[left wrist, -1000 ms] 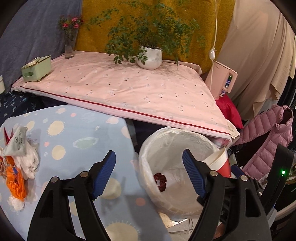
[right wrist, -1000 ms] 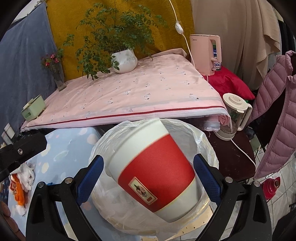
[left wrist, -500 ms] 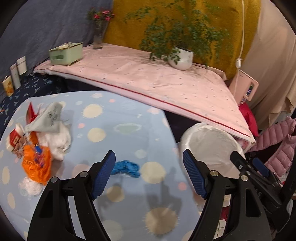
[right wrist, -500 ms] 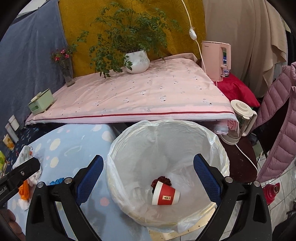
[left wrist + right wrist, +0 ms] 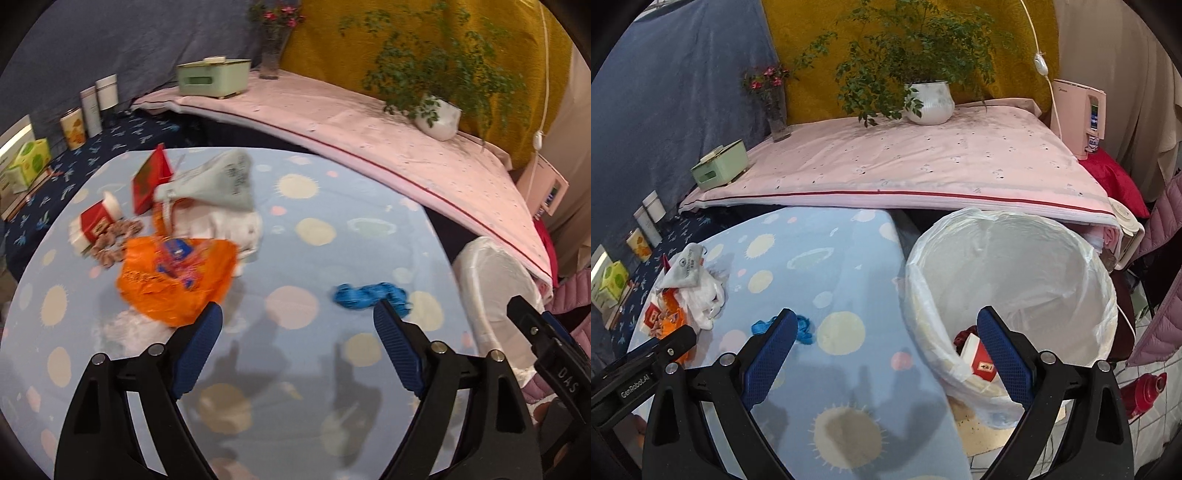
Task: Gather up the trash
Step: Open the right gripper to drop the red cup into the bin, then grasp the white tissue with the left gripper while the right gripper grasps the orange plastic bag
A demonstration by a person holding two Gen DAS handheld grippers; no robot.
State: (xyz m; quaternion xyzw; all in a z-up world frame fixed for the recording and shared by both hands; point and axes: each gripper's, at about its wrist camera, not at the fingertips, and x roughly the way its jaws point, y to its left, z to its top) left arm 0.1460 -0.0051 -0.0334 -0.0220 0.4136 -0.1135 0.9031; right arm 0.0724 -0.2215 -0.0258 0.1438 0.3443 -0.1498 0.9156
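Your desk (image 5: pixel 314 258) wears a pale blue cloth with sun spots. At its left lies the trash heap: a red cup (image 5: pixel 94 223) on its side and an orange bag (image 5: pixel 177 273). The left claw (image 5: pixel 297 345) hangs open and empty above the cloth. The blue scrap (image 5: pixel 369 295) sits just beyond its right finger, long axis crosswise, nearer this claw. Rightmost, the right claw (image 5: pixel 886 352) gapes empty beside the lined bin (image 5: pixel 1089 266).
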